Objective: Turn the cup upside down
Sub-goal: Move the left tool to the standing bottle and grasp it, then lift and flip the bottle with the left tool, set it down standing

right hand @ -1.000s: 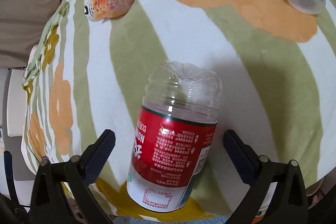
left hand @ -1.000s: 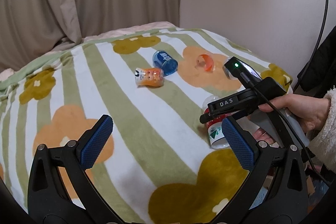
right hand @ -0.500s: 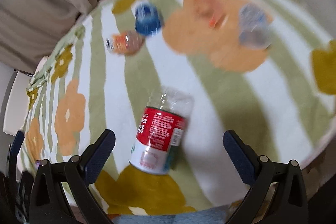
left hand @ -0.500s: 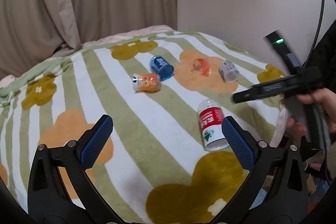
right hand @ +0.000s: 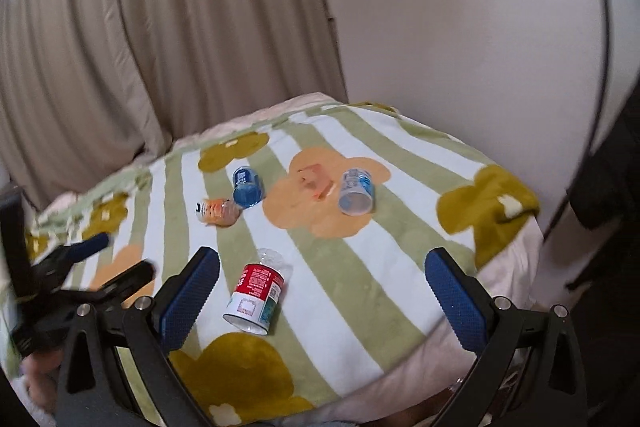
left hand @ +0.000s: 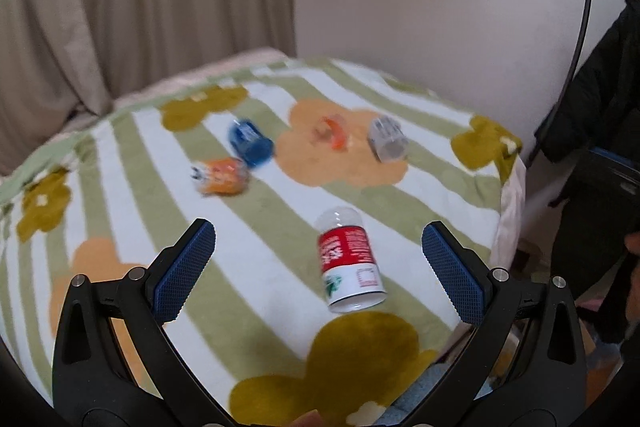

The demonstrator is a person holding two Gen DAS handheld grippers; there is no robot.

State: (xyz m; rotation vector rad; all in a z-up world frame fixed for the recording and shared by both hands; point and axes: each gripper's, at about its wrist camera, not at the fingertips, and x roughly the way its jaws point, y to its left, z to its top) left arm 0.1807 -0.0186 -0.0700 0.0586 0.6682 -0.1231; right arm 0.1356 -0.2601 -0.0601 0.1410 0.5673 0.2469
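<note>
Home bedroom (floral blanket point(right hand: 320, 267), curtains point(right hand: 160, 47))

I see a striped floral blanket point(right hand: 360, 267) over a bed. Beige curtain point(right hand: 160, 47) hangs behind the blanket, plain white wall point(right hand: 460, 47) to the curtain's right. Dark coat point(left hand: 592, 87) hangs right of the blanket, thin black cable point(left hand: 580, 27) beside it.
</note>
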